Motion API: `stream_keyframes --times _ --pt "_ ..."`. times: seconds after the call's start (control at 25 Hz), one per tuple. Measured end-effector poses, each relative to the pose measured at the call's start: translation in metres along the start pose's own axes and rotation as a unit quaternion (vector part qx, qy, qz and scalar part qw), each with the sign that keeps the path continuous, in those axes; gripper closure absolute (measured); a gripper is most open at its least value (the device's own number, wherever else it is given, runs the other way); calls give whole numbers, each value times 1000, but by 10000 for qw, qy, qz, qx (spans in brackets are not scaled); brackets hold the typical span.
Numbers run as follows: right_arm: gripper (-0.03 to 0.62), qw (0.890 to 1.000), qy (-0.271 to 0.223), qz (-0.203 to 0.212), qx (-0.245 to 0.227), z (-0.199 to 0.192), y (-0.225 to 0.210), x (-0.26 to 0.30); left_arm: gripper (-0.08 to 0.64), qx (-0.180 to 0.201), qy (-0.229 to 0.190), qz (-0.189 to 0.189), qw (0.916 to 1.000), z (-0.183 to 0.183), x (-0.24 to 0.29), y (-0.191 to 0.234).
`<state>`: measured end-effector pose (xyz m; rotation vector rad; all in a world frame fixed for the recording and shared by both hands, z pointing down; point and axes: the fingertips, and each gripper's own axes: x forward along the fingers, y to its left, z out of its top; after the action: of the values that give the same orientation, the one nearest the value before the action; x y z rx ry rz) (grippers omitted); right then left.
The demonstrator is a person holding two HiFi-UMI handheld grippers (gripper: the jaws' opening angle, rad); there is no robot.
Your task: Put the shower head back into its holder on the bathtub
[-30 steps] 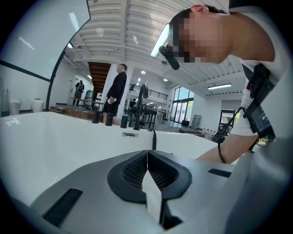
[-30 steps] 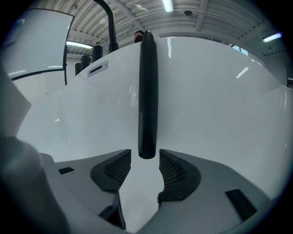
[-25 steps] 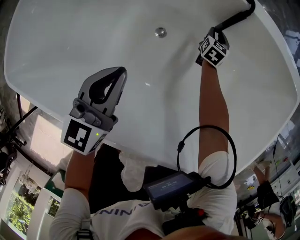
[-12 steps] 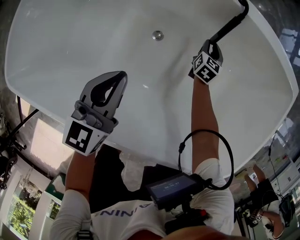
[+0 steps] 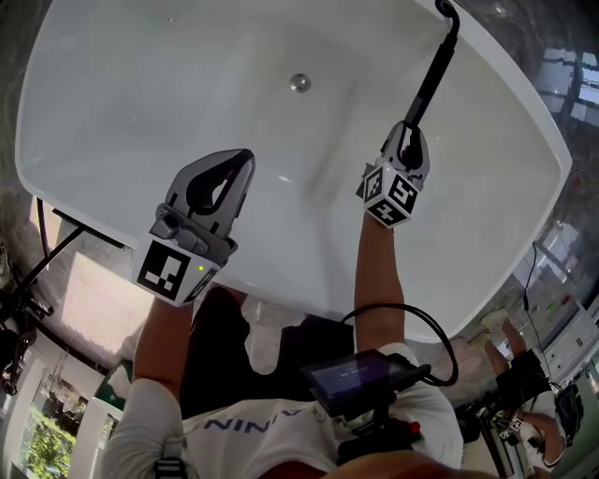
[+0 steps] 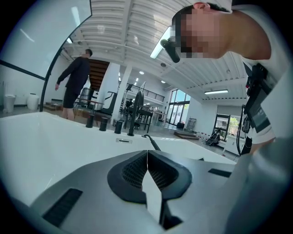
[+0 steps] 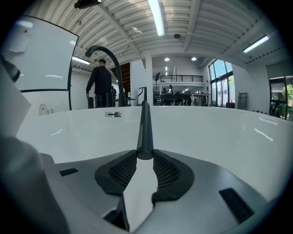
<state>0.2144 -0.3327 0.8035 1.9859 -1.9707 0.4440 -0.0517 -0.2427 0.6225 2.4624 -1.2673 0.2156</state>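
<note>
The shower head (image 5: 432, 70) is a slim black wand that runs from my right gripper (image 5: 409, 142) up to the white bathtub's far rim (image 5: 524, 122), where its curved end (image 5: 447, 9) bends over. My right gripper is shut on the wand's near end, and in the right gripper view the wand (image 7: 145, 128) sticks straight out from between the pads (image 7: 145, 157). My left gripper (image 5: 241, 161) hovers shut and empty over the tub's near left side; its closed tips (image 6: 147, 153) point across the tub. I cannot make out the holder.
A round drain (image 5: 299, 82) lies in the tub floor. A black arched spout (image 7: 107, 59) and an overflow plate (image 7: 113, 114) stand at the far rim, with black tap handles (image 6: 103, 123) along it. A person (image 7: 99, 87) stands beyond the tub. A cabled device (image 5: 360, 379) hangs at my chest.
My right gripper has lifted the shower head and drawn it toward me and to the left; the wand now stands steeper in the head view. My left gripper has risen slightly.
</note>
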Motion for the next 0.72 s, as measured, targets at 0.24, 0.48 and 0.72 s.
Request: stream_keyframes --times 0.24,0.48,0.72 --pt "472 9988 -374 -58 -322 69 -1 -45 541 -18 -86 -94 9999 32 -12 -13" --pt "474 9955 -690 -58 -653 127 2 -62 541 -65 -144 -144 9998 55 -27 -21" --pt "476 9920 -949 -69 -826 179 1 -73 541 -249 -192 -98 9995 77 -37 -33"
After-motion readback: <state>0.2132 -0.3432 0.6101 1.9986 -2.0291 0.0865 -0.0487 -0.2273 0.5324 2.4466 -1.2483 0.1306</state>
